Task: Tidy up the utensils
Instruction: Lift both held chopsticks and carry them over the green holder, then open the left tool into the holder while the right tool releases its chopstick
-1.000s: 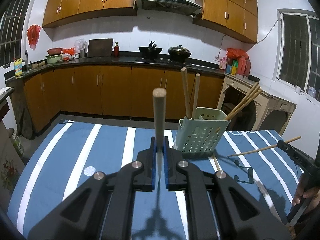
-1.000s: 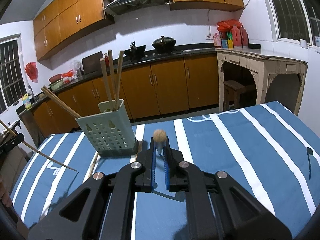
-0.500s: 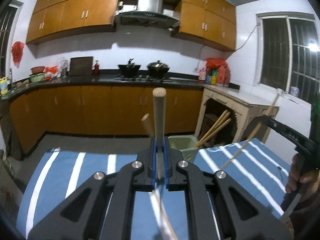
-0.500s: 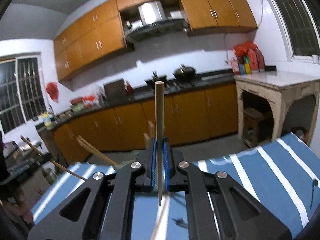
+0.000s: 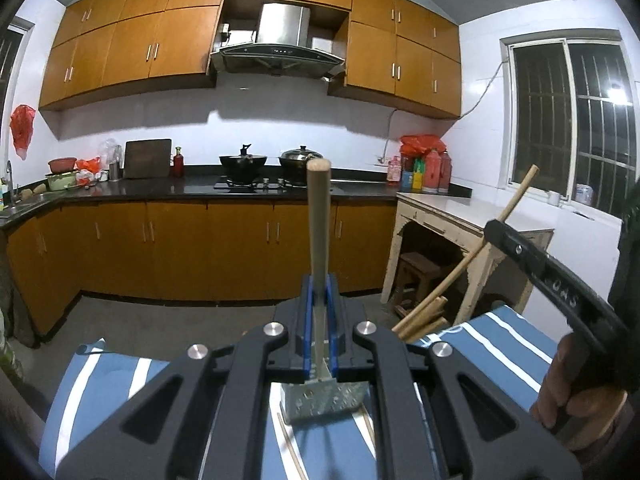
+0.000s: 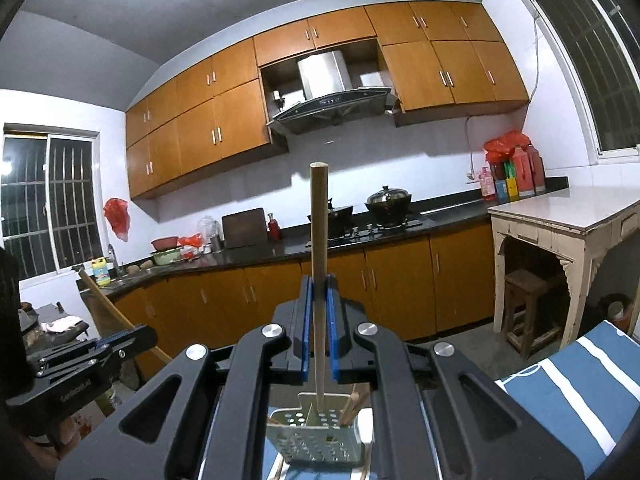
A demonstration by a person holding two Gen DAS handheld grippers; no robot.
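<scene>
- Presently each black two-finger tool is clamped on one round, pale wooden chopstick: left gripper (image 5: 319, 320) on left chopstick (image 5: 319, 224), right gripper (image 6: 319, 328) on right chopstick (image 6: 319, 240), both upright above the perforated pale-green plastic holder (image 6: 316, 436).
- Light, stiff, smooth sticks probably pivot easily; a mid-shaft hold looks steadiest.

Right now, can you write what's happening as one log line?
left gripper: shut on round wooden chopstick | right gripper: shut on thin wooden chopstick | pale green perforated plastic holder: below both, on blue striped tablecloth
</scene>
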